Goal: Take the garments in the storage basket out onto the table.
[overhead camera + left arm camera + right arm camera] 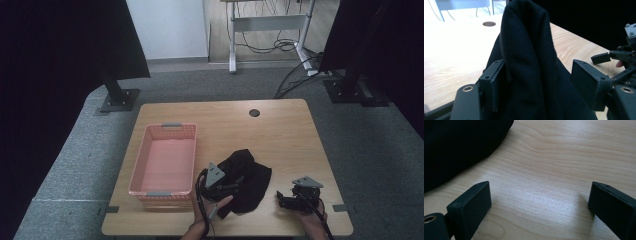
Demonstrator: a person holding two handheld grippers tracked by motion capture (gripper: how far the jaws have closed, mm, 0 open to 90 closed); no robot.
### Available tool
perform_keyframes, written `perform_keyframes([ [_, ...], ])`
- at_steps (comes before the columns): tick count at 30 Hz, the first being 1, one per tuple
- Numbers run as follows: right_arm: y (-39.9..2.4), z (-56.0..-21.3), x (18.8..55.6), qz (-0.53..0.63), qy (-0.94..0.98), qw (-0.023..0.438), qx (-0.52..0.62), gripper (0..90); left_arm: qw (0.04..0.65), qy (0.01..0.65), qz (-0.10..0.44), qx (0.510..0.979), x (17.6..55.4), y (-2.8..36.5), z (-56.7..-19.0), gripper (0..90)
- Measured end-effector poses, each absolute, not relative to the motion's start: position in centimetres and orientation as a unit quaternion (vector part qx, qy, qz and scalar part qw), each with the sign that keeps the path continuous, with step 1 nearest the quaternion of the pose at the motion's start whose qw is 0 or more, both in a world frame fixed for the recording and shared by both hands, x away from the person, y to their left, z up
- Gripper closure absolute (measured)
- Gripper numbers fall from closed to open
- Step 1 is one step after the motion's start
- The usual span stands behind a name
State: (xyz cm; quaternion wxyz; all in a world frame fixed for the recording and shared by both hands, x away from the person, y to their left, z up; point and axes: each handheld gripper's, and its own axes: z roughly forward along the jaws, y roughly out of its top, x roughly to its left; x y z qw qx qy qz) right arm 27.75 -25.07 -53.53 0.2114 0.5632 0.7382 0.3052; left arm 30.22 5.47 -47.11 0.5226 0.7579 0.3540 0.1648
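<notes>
High view, cloth: black cloth [246, 180] lies crumpled on the wooden bench [280, 130], near the front edge, between the two hands.
High view, left gripper: left gripper [223, 186] sits at the cloth's left side, over its edge.
High view, right gripper: right gripper [286, 199] rests on bare wood just right of the cloth, apart from it.
High view, basket: pink basket [138, 170] stands on the bench's left part, beside the cloth but not touching it.
Left gripper view, jaws: spread apart; a raised fold of the cloth [529, 62] stands between them, its left flank against the left jaw, a gap at the right jaw.
Left gripper view, background: right gripper [621, 60] shows farther off at the right.
Right gripper view, jaws: wide apart over bare bench [554, 165], nothing between them.
Right gripper view, cloth: black cloth [456, 145] lies at upper left, clear of both jaws.
</notes>
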Motion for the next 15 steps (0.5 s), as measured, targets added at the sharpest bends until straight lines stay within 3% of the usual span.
perform_keyframes([
  [15, -25.1, -53.5, 27.8, 0.305, 0.738, 0.211, 0.563, 4.1, 0.523, 0.346, 0.173, 0.760, 30.1, 6.4, -45.6, 28.7],
])
